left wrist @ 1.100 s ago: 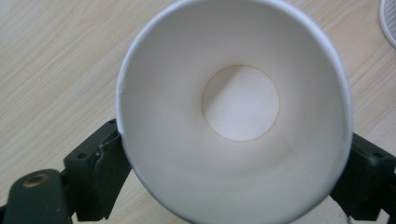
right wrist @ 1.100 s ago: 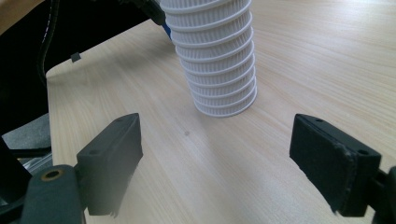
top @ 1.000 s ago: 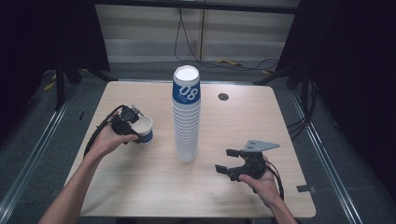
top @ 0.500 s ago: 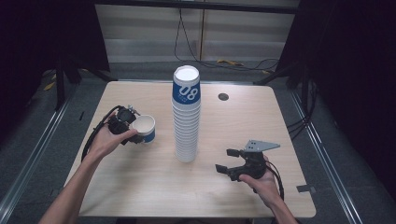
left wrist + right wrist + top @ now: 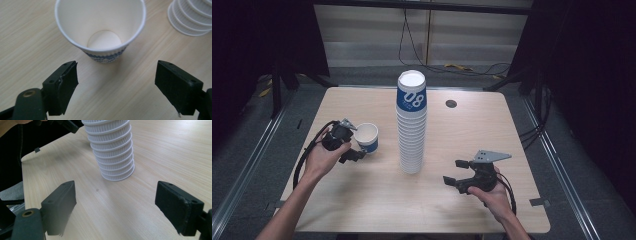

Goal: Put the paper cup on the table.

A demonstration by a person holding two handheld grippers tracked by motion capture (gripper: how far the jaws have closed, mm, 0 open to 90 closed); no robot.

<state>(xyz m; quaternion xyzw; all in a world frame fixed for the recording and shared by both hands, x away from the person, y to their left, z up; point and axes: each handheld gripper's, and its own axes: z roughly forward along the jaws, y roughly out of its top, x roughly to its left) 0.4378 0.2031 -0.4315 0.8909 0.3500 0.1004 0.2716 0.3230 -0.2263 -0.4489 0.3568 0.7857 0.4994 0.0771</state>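
Fingers of the left gripper (image 5: 116, 90) are being held wide apart just short of a single paper cup (image 5: 100, 27), which is being left standing upright and untouched on the wooden table (image 5: 362, 200), left of the tall stack of paper cups (image 5: 411, 125). Wide-spread jaws are also being kept on the right gripper (image 5: 116, 210), which is being pointed at the stack's base with nothing gripped.

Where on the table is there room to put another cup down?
Bare wood lies right of the cup stack, behind the right gripper, and along the near edge. It is crowded where the single cup meets the left gripper.
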